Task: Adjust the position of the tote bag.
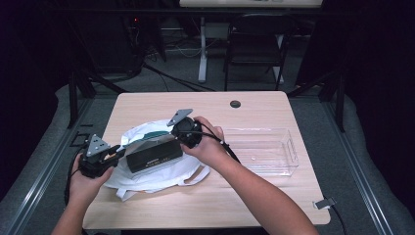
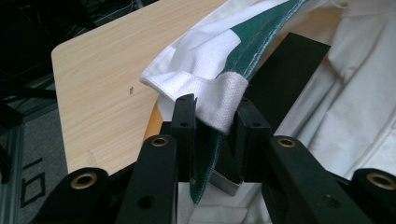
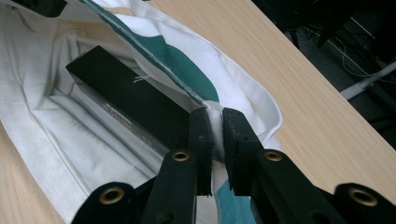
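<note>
A white cloth bag (image 1: 161, 172) with a green stripe lies at the table's left middle, its mouth held up. A long black box (image 1: 154, 155) rests inside the mouth. My left gripper (image 1: 115, 154) is at the bag's left end. In the left gripper view it (image 2: 215, 121) is shut on the bag's rim, where a white strap and the green hem (image 2: 252, 42) fold between the pads, with the box (image 2: 289, 74) just behind. My right gripper (image 1: 177, 140) is at the bag's upper right. In the right gripper view it (image 3: 215, 126) pinches the white rim beside the box (image 3: 130, 102).
A clear plastic bin (image 1: 264, 149) stands to the right of the bag on the wooden table (image 1: 205, 105). A round cable hole (image 1: 235, 104) sits near the far edge. A dark chair (image 1: 254, 39) and desk legs stand beyond the table.
</note>
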Demonstrator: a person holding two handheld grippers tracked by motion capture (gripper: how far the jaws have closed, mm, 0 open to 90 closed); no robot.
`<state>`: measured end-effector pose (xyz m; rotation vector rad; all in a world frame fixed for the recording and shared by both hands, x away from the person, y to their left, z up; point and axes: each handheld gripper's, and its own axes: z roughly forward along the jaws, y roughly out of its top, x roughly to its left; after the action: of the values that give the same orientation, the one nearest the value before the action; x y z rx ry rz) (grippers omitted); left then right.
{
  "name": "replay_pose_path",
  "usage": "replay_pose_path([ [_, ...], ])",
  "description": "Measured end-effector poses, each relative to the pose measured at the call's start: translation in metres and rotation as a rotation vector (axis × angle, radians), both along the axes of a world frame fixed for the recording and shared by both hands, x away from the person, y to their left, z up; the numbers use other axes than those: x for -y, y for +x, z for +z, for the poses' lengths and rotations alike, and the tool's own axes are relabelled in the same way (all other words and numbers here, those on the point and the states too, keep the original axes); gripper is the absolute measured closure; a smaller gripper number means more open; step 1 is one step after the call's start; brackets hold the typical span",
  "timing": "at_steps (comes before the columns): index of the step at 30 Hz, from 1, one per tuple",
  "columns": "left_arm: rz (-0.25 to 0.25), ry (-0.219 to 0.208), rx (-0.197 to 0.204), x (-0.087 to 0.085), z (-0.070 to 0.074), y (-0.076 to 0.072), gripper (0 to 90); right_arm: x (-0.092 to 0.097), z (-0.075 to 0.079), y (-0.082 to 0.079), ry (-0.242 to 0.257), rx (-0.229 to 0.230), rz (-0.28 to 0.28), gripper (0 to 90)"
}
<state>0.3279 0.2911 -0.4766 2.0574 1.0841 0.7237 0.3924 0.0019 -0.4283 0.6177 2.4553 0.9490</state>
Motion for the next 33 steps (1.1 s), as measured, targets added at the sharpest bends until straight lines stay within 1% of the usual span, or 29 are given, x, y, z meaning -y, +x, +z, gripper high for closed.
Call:
replay_pose_path([
  [2,0.001,0.007,0.003,0.0,0.002,0.001,74.5,0.0,0.0,0.0,0.005,0.001,0.002,82.6],
  [6,0.007,0.009,0.01,-0.001,0.005,0.004,76.4,0.0,0.0,0.0,0.002,0.005,0.003,82.6],
  [7,0.008,0.012,0.011,-0.001,0.006,0.005,76.4,-0.001,0.0,0.0,0.014,0.005,0.0,82.6],
  [8,0.01,0.011,0.012,-0.001,0.007,0.006,76.6,-0.001,0.0,0.0,0.013,0.007,0.0,82.6],
  [12,0.013,0.015,0.013,-0.001,0.012,0.011,77.1,-0.001,0.002,0.001,0.003,0.011,-0.004,82.6],
  [17,0.015,0.03,0.005,0.001,0.014,0.016,77.7,-0.001,0.001,0.004,0.01,0.014,-0.013,82.6],
  [19,0.012,0.032,0.003,0.001,0.015,0.018,78.1,-0.001,0.0,0.006,0.006,0.019,-0.018,82.5],
  [21,0.016,0.024,0.001,0.001,0.015,0.021,78.5,-0.001,0.0,0.007,0.007,0.022,-0.018,82.5],
  [26,0.019,0.034,-0.007,0.003,0.015,0.027,78.7,-0.003,-0.001,0.012,0.008,0.029,-0.031,82.5],
  [27,0.021,0.037,-0.008,0.002,0.015,0.029,78.7,-0.004,-0.001,0.013,-0.001,0.039,-0.033,82.5],
  [28,0.021,0.037,-0.008,0.002,0.015,0.029,78.8,-0.004,-0.001,0.013,-0.001,0.039,-0.033,82.5],
  [29,0.026,0.03,-0.013,0.003,0.015,0.03,78.8,-0.005,0.0,0.014,-0.007,0.044,-0.038,82.5],
  [31,0.026,0.032,-0.014,0.002,0.014,0.032,78.8,-0.007,0.0,0.016,-0.007,0.052,-0.041,82.6],
  [32,0.028,0.027,-0.015,0.002,0.014,0.033,78.9,-0.008,0.0,0.017,-0.016,0.055,-0.042,82.5],
  [33,0.029,0.035,-0.017,0.001,0.014,0.034,78.9,-0.009,0.0,0.018,-0.019,0.058,-0.044,82.6],
])
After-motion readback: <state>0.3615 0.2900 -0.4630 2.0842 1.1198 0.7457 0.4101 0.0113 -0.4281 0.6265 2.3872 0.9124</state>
